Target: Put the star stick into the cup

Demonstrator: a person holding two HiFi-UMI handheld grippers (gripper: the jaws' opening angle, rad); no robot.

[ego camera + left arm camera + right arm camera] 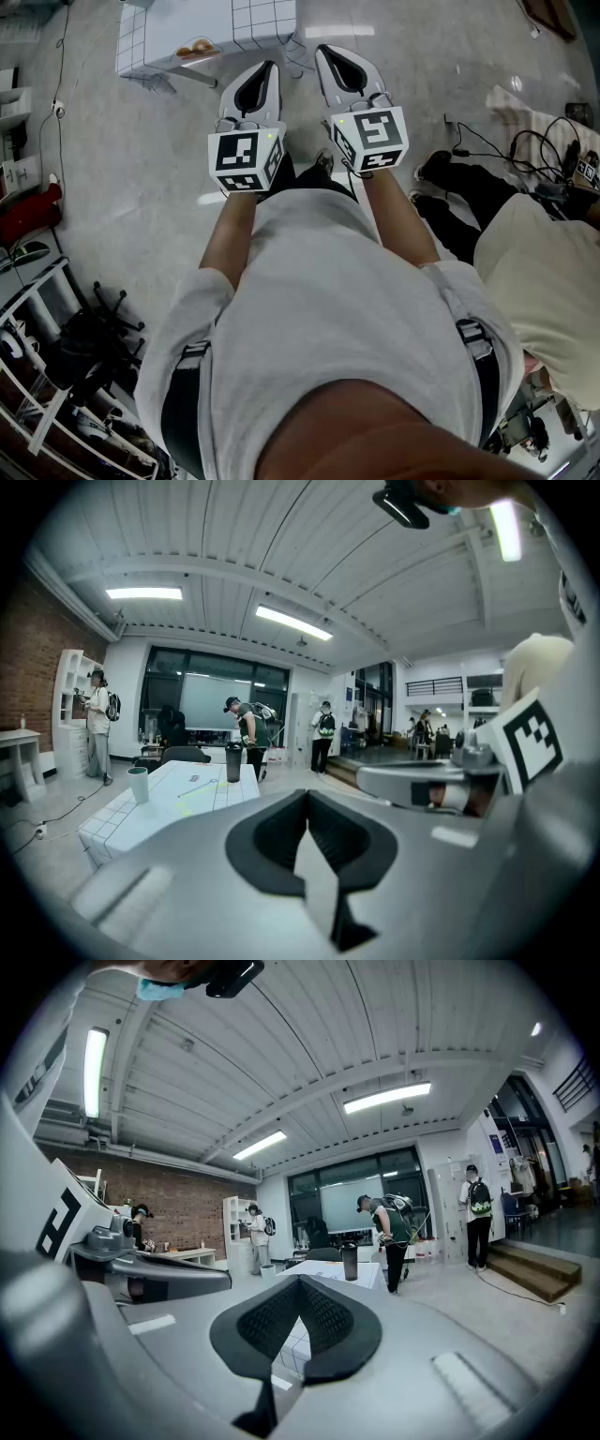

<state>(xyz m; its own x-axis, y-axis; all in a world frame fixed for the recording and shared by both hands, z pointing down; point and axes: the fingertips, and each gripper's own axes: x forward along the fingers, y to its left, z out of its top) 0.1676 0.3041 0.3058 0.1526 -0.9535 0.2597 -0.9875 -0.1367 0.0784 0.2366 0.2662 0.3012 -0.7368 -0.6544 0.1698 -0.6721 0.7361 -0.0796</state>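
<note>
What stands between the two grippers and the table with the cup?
Nothing visible: only floor lies between the left gripper, the right gripper and the white table where the cup stands. Both grippers hold nothing.

A big open lab hall: brick wall (187, 1208), strip lights (144, 593) on a ribbed ceiling (281, 546), grid-marked white table (178, 803), cables (525, 145) across the concrete floor (141, 169), people in backpacks (386, 1227)

White gridded worktop (159, 813), a few small things on top.
A dark tumbler (233, 761) stands near its far edge; left of the tumbler stands a pale cup (138, 785), and a thin stick (197, 787) lies between them.
</note>
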